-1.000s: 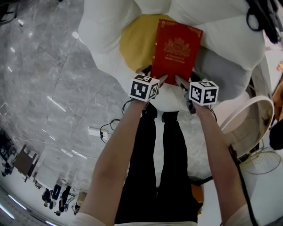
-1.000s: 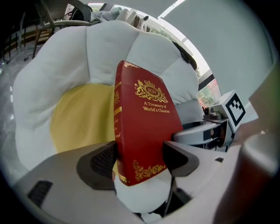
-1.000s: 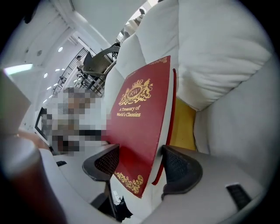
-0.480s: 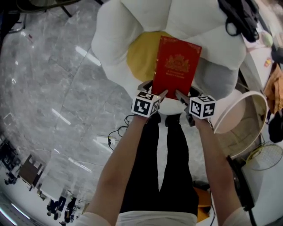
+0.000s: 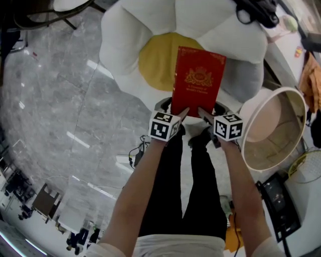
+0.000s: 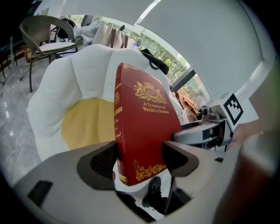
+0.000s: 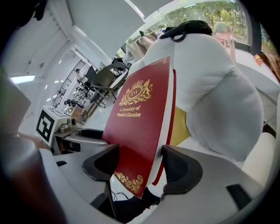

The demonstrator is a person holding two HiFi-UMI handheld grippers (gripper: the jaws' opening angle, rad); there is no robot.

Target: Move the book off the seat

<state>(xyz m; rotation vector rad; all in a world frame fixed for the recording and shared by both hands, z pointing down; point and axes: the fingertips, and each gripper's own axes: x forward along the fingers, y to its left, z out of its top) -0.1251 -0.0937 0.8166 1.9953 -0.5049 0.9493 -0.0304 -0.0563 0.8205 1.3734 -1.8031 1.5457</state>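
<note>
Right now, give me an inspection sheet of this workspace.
Surface: flower-shaped seat, white petals, yellow centre.
Job's things: red book, held up in front of the seat.
Clutter: black strap on the seat's back; round tub beside it.
Grippers: left gripper and right gripper each shut on the book's bottom edge.
Cables: black cable and white power strip on the marble floor.
Surroundings: wicker chair beyond the seat.

Grey marble floor; white power strip with cables on it. Round beige tub at right, racket just beside
</note>
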